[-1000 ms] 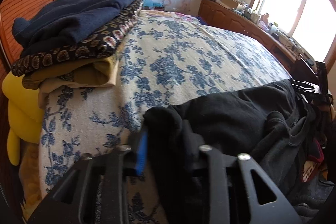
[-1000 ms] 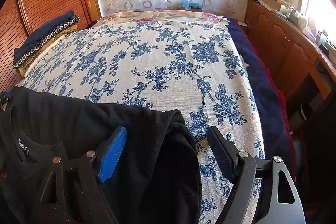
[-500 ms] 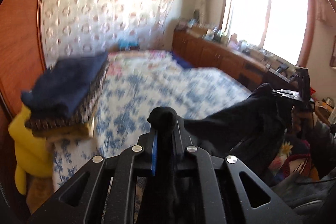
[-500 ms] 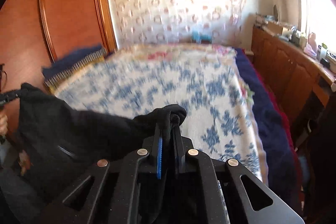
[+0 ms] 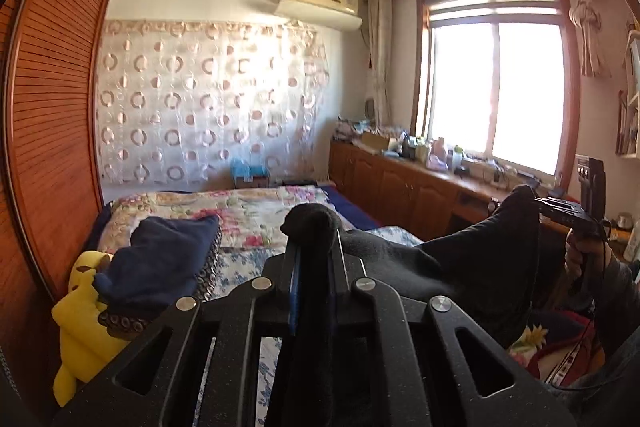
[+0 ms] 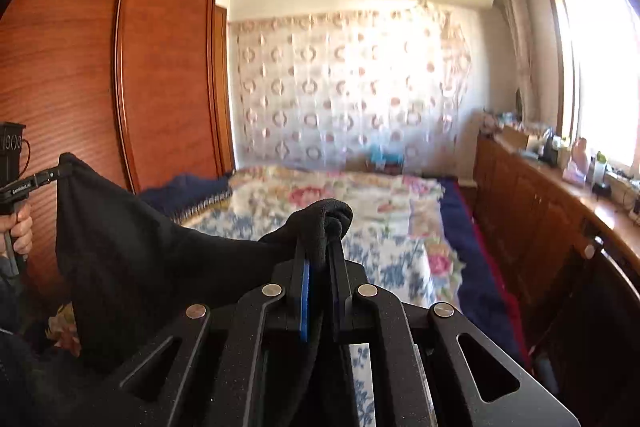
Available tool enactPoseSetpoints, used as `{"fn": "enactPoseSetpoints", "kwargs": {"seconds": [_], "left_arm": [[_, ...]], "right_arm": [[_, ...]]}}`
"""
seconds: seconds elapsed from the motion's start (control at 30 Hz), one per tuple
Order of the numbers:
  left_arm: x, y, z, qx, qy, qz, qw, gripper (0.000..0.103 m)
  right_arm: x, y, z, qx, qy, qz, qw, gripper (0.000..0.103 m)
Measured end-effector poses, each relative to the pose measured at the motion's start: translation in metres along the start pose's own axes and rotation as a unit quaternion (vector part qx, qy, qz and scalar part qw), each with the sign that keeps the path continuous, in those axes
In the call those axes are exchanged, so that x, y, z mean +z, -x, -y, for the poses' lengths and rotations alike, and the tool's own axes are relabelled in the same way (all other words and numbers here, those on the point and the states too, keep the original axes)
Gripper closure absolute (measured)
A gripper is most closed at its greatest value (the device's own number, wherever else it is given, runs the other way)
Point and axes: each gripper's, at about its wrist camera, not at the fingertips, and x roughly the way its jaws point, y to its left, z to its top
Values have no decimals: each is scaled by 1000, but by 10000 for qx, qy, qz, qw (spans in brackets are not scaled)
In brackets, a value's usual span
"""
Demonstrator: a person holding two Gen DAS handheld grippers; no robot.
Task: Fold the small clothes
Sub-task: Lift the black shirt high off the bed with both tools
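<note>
A black garment (image 5: 460, 275) hangs in the air between both grippers, above the near end of the bed. My left gripper (image 5: 314, 251) is shut on one bunched corner of it. My right gripper (image 6: 320, 247) is shut on the other corner; the cloth (image 6: 132, 247) sags between them. In the left wrist view the right gripper (image 5: 560, 209) shows at the right, pinching its corner. In the right wrist view the left gripper (image 6: 48, 177) shows at the far left. The garment's lower part is hidden behind the gripper bodies.
The bed (image 6: 400, 263) has a blue floral cover and a flowered quilt (image 5: 256, 211) at its head. A stack of folded clothes (image 5: 160, 263) lies on the bed's left side by a yellow plush (image 5: 80, 327). A wooden wardrobe (image 6: 120, 87) stands left, a cluttered sideboard (image 5: 420, 183) right under the window.
The right gripper closed on the black garment. Both grippers then lifted it off the bed and tilted upward, so the views now face the far wall.
</note>
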Motion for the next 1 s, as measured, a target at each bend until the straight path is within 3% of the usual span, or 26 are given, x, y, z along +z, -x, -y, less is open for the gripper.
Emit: {"fn": "enactPoseSetpoints", "kwargs": {"seconds": [0.23, 0.63, 0.83, 1.0], "left_arm": [[14, 11, -6, 76, 25, 275, 9996, 91], [77, 33, -13, 159, -102, 942, 9954, 91], [98, -22, -33, 611, -192, 805, 9947, 91], [76, -132, -67, 1173, -175, 189, 9928, 85]], "right_arm": [[8, 24, -11, -8, 117, 318, 9994, 96], [27, 41, -21, -92, 416, 899, 9950, 96], [43, -13, -24, -290, 724, 778, 9939, 96], [52, -125, -18, -675, 880, 98, 9938, 95]]}}
